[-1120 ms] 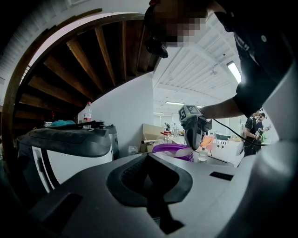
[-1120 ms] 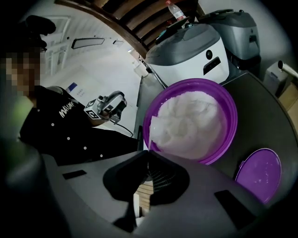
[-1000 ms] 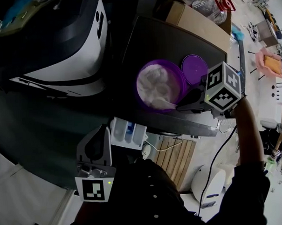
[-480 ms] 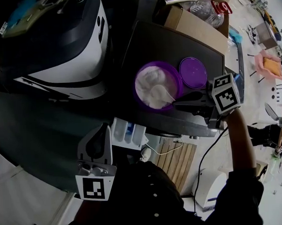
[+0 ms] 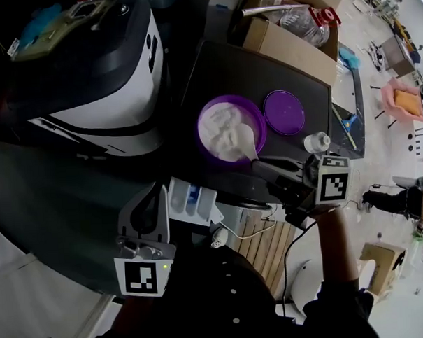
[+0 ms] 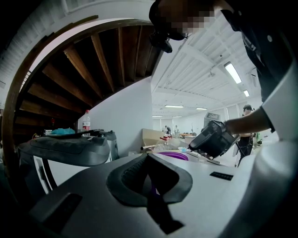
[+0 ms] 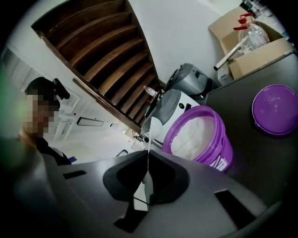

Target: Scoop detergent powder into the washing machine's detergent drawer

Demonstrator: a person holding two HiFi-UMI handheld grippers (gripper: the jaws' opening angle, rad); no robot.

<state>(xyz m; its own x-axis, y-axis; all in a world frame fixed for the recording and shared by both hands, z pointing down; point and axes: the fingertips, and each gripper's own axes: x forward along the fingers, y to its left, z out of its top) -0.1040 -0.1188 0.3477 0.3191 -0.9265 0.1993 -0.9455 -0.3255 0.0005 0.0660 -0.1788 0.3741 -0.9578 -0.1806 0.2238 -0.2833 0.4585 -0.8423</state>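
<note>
Right claw (image 5: 259, 165), scoop (image 5: 244, 141) at tub (image 5: 200, 130) rim

On the bench (image 5: 221, 66) the powder tub (image 5: 260, 119) stood left of its lid (image 5: 284, 112), just beside it. Behind both sat a box (image 5: 290, 42) with a spray bottle (image 5: 303, 17) in it. A small bottle (image 5: 317, 142) stood to the front and right of the lid. The scoop (image 5: 247, 143) lay in the tub at its front side. The detergent drawer (image 5: 192, 201) stuck out below the bench's front edge, left of the tub, with the left hand-held gripper (image 5: 147, 209) just to its left.
</note>
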